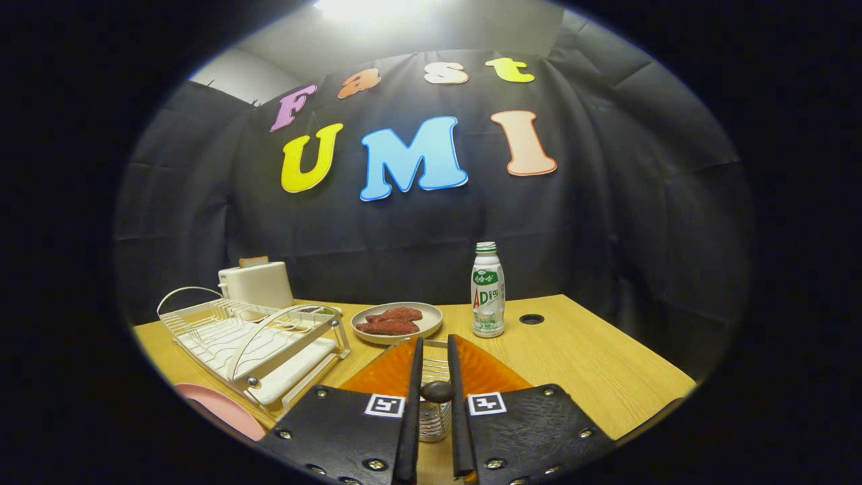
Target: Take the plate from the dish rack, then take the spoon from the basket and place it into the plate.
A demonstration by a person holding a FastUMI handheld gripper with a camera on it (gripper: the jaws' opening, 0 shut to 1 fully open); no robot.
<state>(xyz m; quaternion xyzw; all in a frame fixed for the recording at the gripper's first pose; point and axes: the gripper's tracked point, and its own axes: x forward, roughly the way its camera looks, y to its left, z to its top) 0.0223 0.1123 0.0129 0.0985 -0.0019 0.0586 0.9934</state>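
My gripper (435, 340) hangs over a small wire basket (434, 421) that stands on an orange mat (485, 374). A dark rounded spoon end (436, 391) sits between the two fingers, which are nearly closed and press on it from both sides. The rest of the spoon is hidden by the fingers and the basket. A pink plate (222, 407) lies flat on the wooden table to the left of the fingers, just in front of the white dish rack (252, 337). The rack holds no plate.
Beyond the fingers stands a beige plate with reddish food (396, 322). A white bottle with a green cap (487, 289) stands to its right, near a cable hole (531, 318). A white toaster (256, 283) sits behind the rack. Bare tabletop (592, 364) spreads to the right.
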